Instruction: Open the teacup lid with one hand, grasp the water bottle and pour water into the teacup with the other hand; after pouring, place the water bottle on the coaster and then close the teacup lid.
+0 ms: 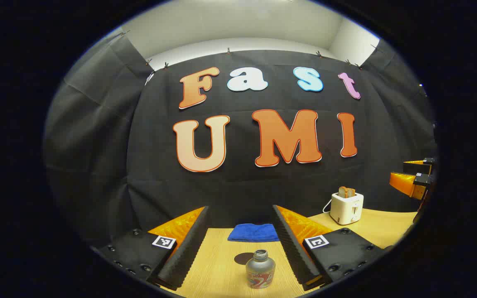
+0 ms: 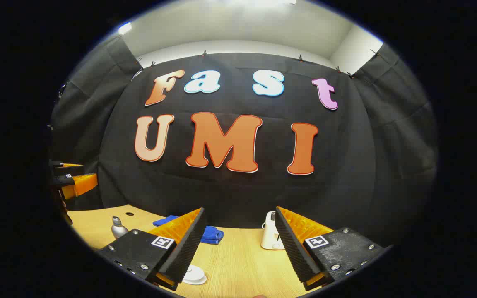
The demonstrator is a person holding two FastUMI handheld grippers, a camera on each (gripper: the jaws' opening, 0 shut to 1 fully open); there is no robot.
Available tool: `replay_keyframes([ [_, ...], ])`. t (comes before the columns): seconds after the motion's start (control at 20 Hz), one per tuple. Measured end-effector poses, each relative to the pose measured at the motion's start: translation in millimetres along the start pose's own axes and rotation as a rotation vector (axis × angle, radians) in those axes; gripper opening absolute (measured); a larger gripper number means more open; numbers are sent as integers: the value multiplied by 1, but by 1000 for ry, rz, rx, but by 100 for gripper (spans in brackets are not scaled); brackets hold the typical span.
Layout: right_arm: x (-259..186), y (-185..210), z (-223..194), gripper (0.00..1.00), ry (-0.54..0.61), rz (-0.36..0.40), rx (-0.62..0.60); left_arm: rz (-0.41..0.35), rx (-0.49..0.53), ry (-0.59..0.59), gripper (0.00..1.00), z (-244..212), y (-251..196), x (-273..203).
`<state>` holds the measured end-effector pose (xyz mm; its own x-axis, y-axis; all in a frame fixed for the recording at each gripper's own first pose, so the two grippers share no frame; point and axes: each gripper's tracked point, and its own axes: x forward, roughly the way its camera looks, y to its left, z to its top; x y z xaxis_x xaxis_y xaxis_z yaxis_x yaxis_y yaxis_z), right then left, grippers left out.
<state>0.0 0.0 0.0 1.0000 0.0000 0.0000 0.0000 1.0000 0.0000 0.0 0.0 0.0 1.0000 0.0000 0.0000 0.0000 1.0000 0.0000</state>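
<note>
Two tools hover spread wide over a wooden table (image 1: 222, 265), gripping nothing. In the left gripper view, the left tool (image 1: 240, 244) frames an upright water bottle (image 1: 260, 270), a blue cloth (image 1: 253, 232) behind it, a toaster (image 1: 346, 207) further right. In the right gripper view, the right tool (image 2: 238, 244) hangs over a white teacup lid (image 2: 193, 275)

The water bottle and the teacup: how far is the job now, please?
Nothing looks done yet. The water bottle stands upright on the table, ungrasped, between the open fingers of the left gripper. The right gripper is open above the teacup lid, not touching it. Opening, pouring, the coaster and closing all remain.
</note>
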Motion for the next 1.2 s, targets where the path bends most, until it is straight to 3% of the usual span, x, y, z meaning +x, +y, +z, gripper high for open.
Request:
replay_keyframes([
  [0.1, 1, 5, -6, 99, -1, 17, -4, -17, -17, 22, 100, -13, -2, 5],
  [0.2, 4, 7, -15, 98, 12, 24, -1, -23, -29, 46, 100, -25, -3, 10],
  [0.25, 5, 7, -19, 100, 22, 27, 4, -23, -32, 56, 95, -30, -1, 10],
  [0.6, 14, 19, -25, 98, 37, 70, 40, 1, -30, 34, 100, -27, 8, 11],
  [1.2, 18, 44, -41, 98, 71, 157, 47, 2, 5, 39, 100, -37, 7, 8],
])
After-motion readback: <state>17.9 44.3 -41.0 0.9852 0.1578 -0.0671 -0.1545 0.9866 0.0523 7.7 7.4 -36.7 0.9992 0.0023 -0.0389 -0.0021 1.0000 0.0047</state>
